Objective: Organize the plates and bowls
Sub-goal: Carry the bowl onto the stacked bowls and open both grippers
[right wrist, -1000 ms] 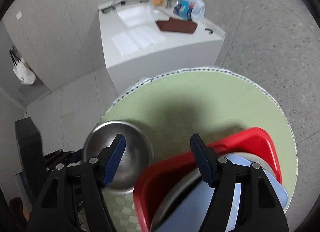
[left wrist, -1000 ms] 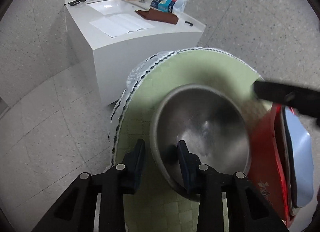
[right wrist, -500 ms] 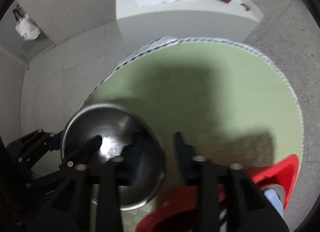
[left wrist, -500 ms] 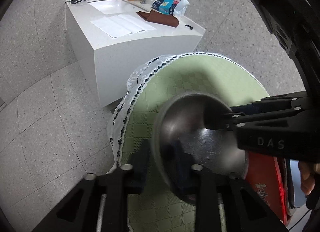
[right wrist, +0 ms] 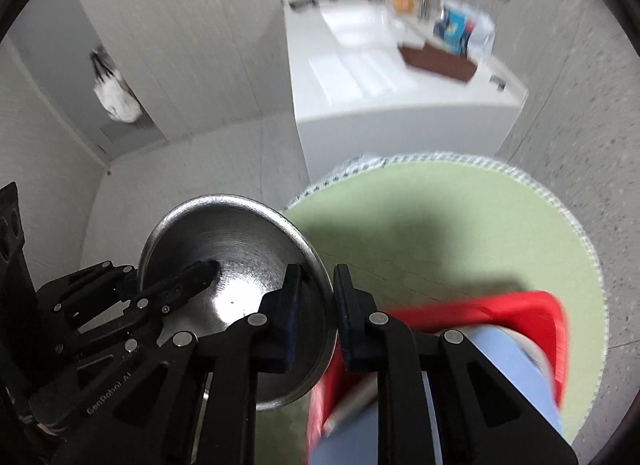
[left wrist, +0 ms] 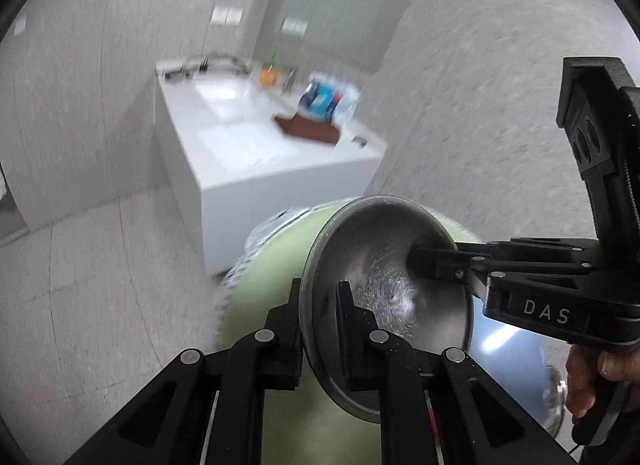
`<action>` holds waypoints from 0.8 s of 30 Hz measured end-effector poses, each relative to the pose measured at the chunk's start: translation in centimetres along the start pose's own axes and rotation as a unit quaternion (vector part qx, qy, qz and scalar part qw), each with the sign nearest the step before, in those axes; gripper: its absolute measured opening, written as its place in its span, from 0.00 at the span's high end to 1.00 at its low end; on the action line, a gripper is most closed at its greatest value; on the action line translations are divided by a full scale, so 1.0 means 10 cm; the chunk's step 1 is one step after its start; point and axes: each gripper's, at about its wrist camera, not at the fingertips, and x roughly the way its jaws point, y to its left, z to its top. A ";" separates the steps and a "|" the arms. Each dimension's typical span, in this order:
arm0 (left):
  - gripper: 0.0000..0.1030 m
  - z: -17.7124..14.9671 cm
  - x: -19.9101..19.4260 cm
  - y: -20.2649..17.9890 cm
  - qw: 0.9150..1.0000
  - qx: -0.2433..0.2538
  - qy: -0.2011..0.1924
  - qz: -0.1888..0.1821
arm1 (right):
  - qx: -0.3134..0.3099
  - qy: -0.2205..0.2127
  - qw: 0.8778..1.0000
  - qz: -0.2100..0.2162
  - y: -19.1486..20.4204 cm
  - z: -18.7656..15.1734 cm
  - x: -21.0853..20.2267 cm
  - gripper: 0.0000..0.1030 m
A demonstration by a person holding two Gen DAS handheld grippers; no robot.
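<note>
Above green mat (right wrist: 460, 217), steel bowl (left wrist: 384, 297) now lifted, both grippers' fingers (left wrist: 348, 317) clamping rim.

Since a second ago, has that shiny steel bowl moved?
Yes. The shiny steel bowl has lifted off the round green table, tilted, pinched by the left gripper and right gripper.

Both grippers are matte black plastic: the left gripper (left wrist: 319, 319) and right gripper (right wrist: 316, 305) each have angular linkage arms pinned with round silver screws and flat dark pads. White letters "DAS" mark the right gripper's side, and "GenRobot AI" marks the left. Bare skin shows on the person's right hand (left wrist: 588, 381).
</note>
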 end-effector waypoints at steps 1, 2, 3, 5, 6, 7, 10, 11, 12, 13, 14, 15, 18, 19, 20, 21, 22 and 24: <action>0.91 -0.06 -0.07 -0.14 1.000 0.003 -0.007 -0.001 | -0.004 -0.011 1.000 -0.001 -0.02 -0.08 -0.16 0.85; 0.91 -0.12 -0.16 -0.33 1.000 0.008 -0.016 -0.005 | -0.005 -0.021 1.000 -0.003 -0.07 -0.16 -0.33 0.85; 0.91 -0.19 -0.22 -0.51 1.000 0.011 -0.021 -0.009 | -0.006 -0.031 0.999 -0.006 -0.15 -0.26 -0.50 0.85; 0.91 -0.35 -0.30 -0.88 0.999 0.021 -0.023 -0.020 | -0.003 -0.040 0.999 -0.013 -0.32 -0.47 -0.77 0.85; 0.91 -0.45 -0.31 -1.03 0.999 0.026 -0.024 -0.025 | 0.001 -0.045 0.999 -0.020 -0.44 -0.61 -0.92 0.85; 0.91 -0.55 -0.33 -1.23 0.999 0.032 -0.023 -0.033 | 0.006 -0.047 0.999 -0.026 -0.55 -0.72 -1.02 0.85; 0.91 -0.81 -0.32 -1.75 0.997 0.051 -0.014 -0.056 | 0.028 -0.053 0.997 -0.045 -0.89 -1.15 -1.36 0.85; 0.91 -0.91 -0.30 -1.92 0.996 0.060 -0.005 -0.065 | 0.037 -0.051 0.997 -0.052 -1.00 -1.29 -1.45 0.85; 0.91 -1.01 -0.25 -2.07 0.995 0.066 0.005 -0.072 | 0.043 -0.050 0.996 -0.057 -1.10 -1.41 -1.51 0.85; 0.91 -1.07 -0.23 -2.17 0.994 0.071 0.014 -0.077 | 0.053 -0.048 0.995 -0.062 -1.21 -1.54 -1.56 0.85; 0.91 -1.13 -0.20 -2.28 0.993 0.078 0.021 -0.081 | 0.062 -0.043 0.995 -0.066 -1.32 -1.67 -1.59 0.85; 0.91 -1.19 -0.15 -2.39 0.992 0.086 0.029 -0.082 | 0.070 -0.039 0.994 -0.068 -1.40 -1.77 -1.61 0.85; 0.91 -1.38 0.01 -2.65 0.989 0.106 0.064 -0.082 | 0.095 -0.024 0.993 -0.071 -1.67 -2.08 -1.59 0.85; 0.91 -1.43 0.06 -2.71 0.988 0.111 0.073 -0.080 | 0.103 -0.019 0.992 -0.070 -1.74 -2.15 -1.57 0.85; 0.91 -1.48 0.12 -2.78 0.987 0.114 0.081 -0.078 | 0.111 -0.012 0.991 -0.069 -1.81 -2.22 -1.53 0.85; 0.91 -1.53 0.19 -2.83 0.986 0.117 0.093 -0.075 | 0.117 -0.005 0.991 -0.069 -1.86 -2.29 -1.48 0.85; 0.91 -1.56 0.26 -2.90 0.984 0.121 0.106 -0.071 | 0.120 -0.001 0.990 -0.068 -1.93 -2.35 -1.44 0.85; 0.91 -1.67 0.36 -2.98 0.982 0.129 0.122 -0.064 | 0.131 0.013 0.989 -0.064 -2.02 -2.48 -1.34 0.85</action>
